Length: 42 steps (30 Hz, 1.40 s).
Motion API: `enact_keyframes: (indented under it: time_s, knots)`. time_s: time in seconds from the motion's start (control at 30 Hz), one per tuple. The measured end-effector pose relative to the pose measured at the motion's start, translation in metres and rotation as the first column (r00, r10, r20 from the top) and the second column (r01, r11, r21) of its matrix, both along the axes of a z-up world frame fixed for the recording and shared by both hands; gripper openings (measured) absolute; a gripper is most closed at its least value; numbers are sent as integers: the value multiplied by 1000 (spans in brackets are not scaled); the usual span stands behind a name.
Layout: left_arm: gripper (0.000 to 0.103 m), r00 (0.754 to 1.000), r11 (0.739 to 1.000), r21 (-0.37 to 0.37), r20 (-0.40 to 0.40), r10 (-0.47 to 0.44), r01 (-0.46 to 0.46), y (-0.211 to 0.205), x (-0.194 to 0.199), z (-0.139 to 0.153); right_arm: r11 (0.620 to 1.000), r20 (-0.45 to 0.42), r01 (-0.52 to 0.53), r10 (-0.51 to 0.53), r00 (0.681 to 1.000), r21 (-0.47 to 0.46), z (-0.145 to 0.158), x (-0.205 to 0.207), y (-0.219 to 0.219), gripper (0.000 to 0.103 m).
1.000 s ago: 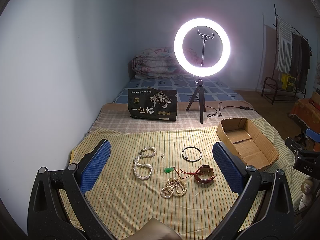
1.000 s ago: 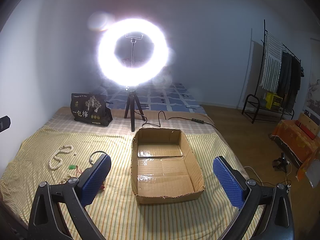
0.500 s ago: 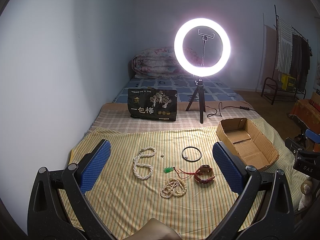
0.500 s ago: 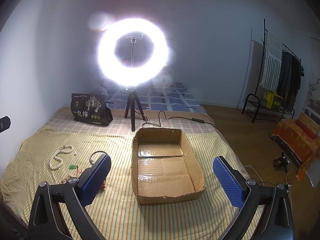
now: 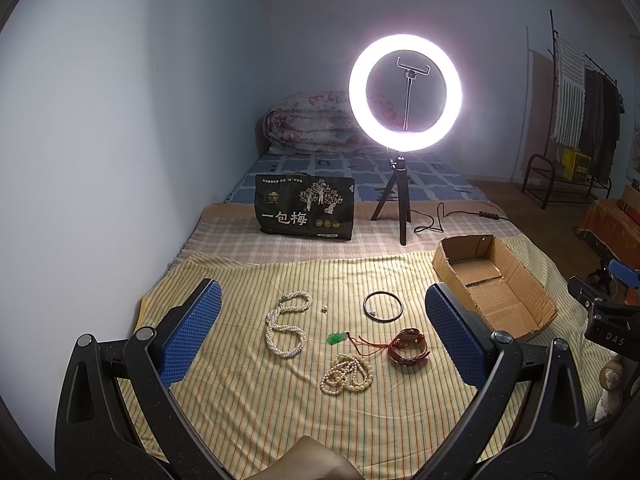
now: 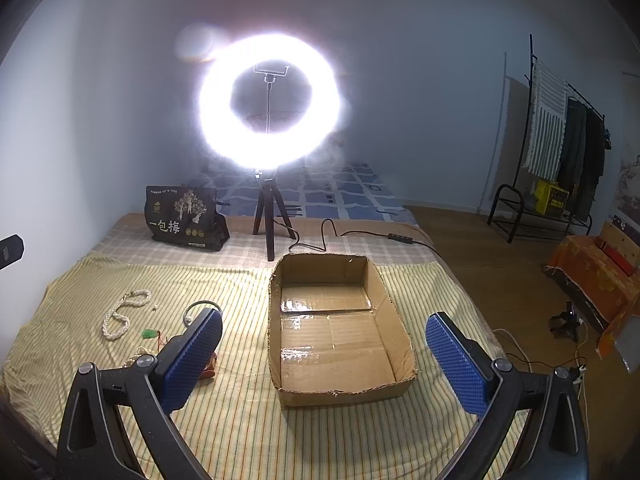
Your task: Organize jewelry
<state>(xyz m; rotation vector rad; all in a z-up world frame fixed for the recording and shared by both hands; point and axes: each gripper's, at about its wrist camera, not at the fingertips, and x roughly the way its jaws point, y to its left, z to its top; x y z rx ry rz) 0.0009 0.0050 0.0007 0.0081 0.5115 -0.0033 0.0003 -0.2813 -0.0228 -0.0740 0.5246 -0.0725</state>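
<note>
Both our left gripper and right gripper hang spread wide, empty. We should pinch the beaded bracelet at lower centre squarely, then carry it to the cardboard box, which sits mid-frame.

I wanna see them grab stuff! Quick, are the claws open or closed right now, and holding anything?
Left claw: open, holding nothing, above the jewelry.
Right claw: open, holding nothing, above the cardboard box.

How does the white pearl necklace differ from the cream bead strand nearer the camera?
The white pearl necklace is whiter and laid out in a long figure-eight; the cream bead strand is yellower and bunched in a compact heap. The necklace lies farther left, the strand closer to the left gripper. Both rest untouched on the striped cloth.
</note>
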Motion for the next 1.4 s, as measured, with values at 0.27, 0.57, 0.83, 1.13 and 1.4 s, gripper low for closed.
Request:
enact_keyframes:
  time_s: [0.27,0.57,0.83,1.13,1.4]
  knots:
    - [103,1000,1000,9,-15,6,-6,0,4,-3,1000,-10,-21,21,1000,5,-1,2,4,103]
    - [103,996,998,6,-62,64,-64,21,24,-10,989,-73,-151,151,986,13,-16,10,27,103]
    - [103,983,997,-30,-171,66,-72,45,54,-31,955,-176,-297,290,941,-19,-47,25,60,103]
    - [86,951,996,-55,-305,52,-72,63,89,-59,921,-247,-390,380,892,7,-58,53,84,101]
    - [79,923,991,-77,-377,72,-109,88,106,-80,916,-307,-387,400,863,106,-69,89,80,92]
